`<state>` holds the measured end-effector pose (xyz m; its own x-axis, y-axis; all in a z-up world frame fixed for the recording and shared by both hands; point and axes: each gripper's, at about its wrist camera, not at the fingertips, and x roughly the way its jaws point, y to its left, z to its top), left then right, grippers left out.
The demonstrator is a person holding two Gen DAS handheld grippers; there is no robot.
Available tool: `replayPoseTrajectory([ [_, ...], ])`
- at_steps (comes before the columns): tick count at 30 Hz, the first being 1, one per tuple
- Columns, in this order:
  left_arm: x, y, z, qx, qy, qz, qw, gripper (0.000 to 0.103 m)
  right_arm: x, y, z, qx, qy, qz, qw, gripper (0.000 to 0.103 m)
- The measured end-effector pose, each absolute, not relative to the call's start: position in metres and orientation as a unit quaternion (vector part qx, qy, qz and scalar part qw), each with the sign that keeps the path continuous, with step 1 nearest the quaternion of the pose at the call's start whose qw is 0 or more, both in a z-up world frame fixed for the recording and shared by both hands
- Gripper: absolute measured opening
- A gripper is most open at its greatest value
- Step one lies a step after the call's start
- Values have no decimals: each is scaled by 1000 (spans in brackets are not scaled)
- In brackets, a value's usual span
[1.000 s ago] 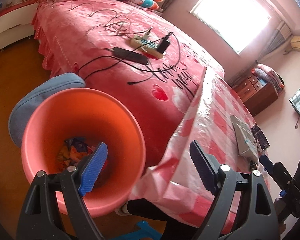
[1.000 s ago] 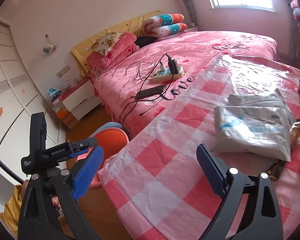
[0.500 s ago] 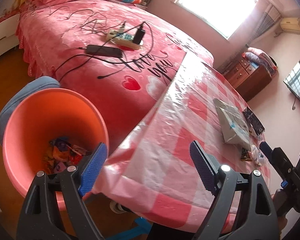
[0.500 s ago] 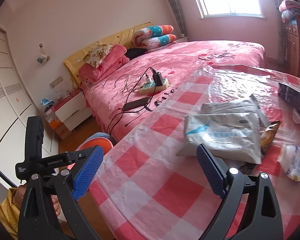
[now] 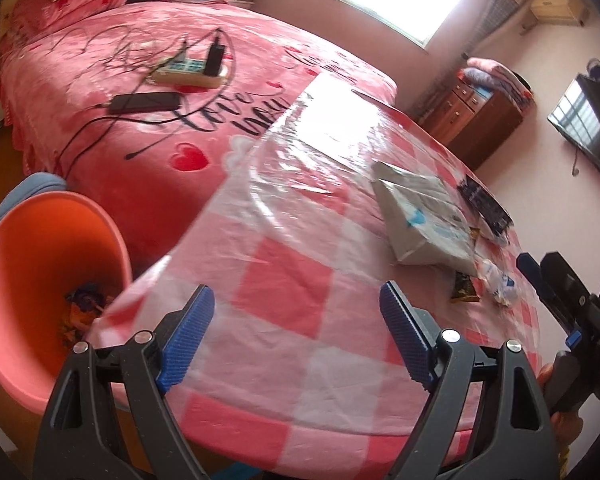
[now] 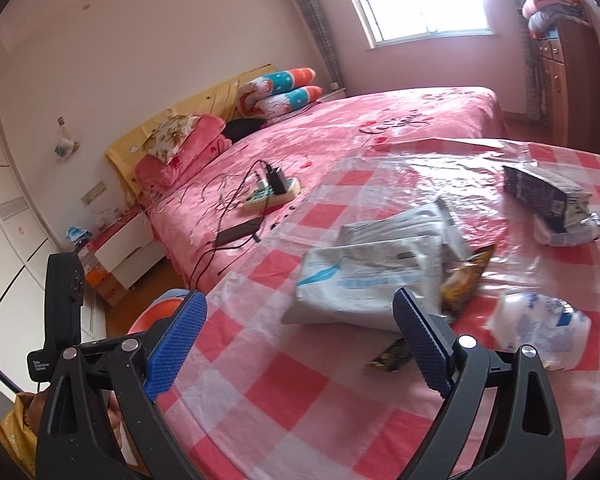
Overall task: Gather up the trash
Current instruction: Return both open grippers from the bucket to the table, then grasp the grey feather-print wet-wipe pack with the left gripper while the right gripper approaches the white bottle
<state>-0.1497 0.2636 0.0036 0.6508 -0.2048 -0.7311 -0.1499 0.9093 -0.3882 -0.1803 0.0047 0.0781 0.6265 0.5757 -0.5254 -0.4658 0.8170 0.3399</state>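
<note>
Left gripper (image 5: 296,334): fingers spread wide with nothing between them, low in the frame above the checked tabletop (image 5: 284,280).
Right gripper (image 6: 300,340): fingers spread wide, holding nothing, low in the frame above the same tabletop.
Orange bin (image 5: 32,280): on the floor at the lower left of the left view, beside the tabletop edge, with colourful wrappers (image 5: 82,306) at its bottom.
Grey mail bag (image 6: 364,276): flat in the middle of the right view, long side running left to right.
Brown snack wrapper (image 6: 466,276): touching the bag's right edge, long side slanting up to the right.
White crumpled wrapper (image 6: 540,330): lower right, near the right finger.
Dark packet (image 6: 540,194): upper right, well apart from the fingers.
Bed (image 6: 340,140): behind, with a power strip (image 6: 272,194) on it.
</note>
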Motion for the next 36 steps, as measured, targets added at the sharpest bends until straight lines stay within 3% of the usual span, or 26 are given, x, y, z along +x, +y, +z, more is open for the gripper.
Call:
replayPoseTrajectory([
  [14, -122, 199, 10, -190, 430, -66, 880, 85, -162, -68, 78, 136, 311, 230, 912, 93],
  [28, -76, 147, -9, -329, 444, -143, 821, 85, -132, -150, 61, 165, 340, 141, 915, 93],
  [36, -32, 150, 1, -339, 418, -92, 838, 85, -128, -167, 48, 179, 363, 137, 904, 93],
])
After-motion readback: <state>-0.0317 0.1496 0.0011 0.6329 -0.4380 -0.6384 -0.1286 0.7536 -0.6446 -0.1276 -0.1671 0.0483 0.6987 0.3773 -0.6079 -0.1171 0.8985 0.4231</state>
